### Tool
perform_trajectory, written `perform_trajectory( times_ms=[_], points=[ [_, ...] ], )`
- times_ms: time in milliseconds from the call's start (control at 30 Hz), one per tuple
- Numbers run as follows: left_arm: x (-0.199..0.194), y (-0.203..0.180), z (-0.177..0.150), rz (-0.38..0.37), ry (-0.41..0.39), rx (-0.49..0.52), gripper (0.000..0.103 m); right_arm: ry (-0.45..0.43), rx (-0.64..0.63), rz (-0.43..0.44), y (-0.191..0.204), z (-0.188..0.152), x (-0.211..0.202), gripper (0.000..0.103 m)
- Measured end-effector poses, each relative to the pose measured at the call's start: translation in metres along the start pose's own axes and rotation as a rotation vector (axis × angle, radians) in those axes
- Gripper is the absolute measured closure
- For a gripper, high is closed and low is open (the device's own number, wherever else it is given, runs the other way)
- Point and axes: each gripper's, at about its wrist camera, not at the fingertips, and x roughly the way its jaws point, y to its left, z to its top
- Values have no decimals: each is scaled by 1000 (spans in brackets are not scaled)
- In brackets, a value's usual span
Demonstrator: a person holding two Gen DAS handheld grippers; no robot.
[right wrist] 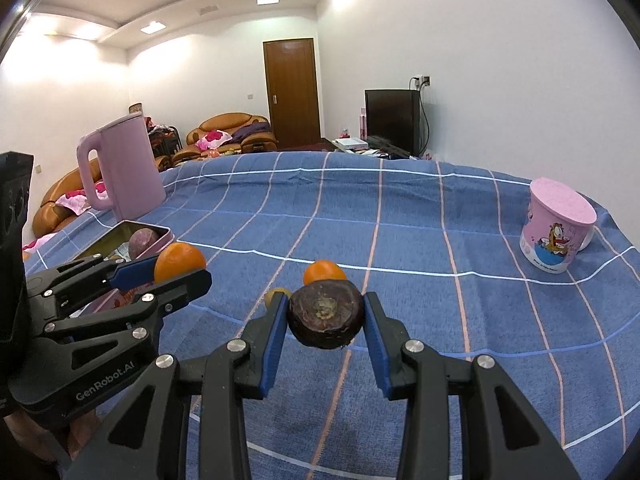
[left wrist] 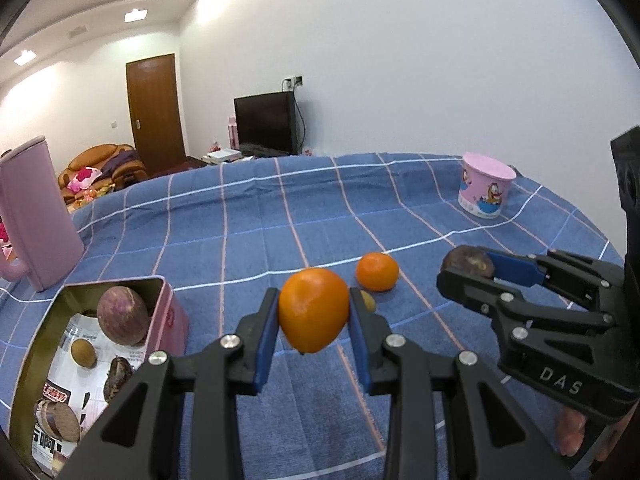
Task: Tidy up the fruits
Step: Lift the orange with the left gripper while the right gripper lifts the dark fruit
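Fingers [left wrist: 269, 332] of the left gripper [left wrist: 314, 320] pinch an orange [left wrist: 313, 314] above the cloth [left wrist: 280, 216]; the right gripper [right wrist: 325, 318] clamps a dark wrinkled fruit [right wrist: 326, 314]. The open tin [left wrist: 160, 292] sits just left, already holding fruit. Bring each fruit low over the tin before letting go. Another orange [left wrist: 377, 272] waits beyond.
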Motion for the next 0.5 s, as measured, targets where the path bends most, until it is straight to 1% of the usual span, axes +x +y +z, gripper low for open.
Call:
perform_trajectory(
  times_ms=[500],
  points=[
    [-13, -2, -1, 28, -65, 11, 69, -38, -9, -3, 2, 0, -7, 63]
  ],
)
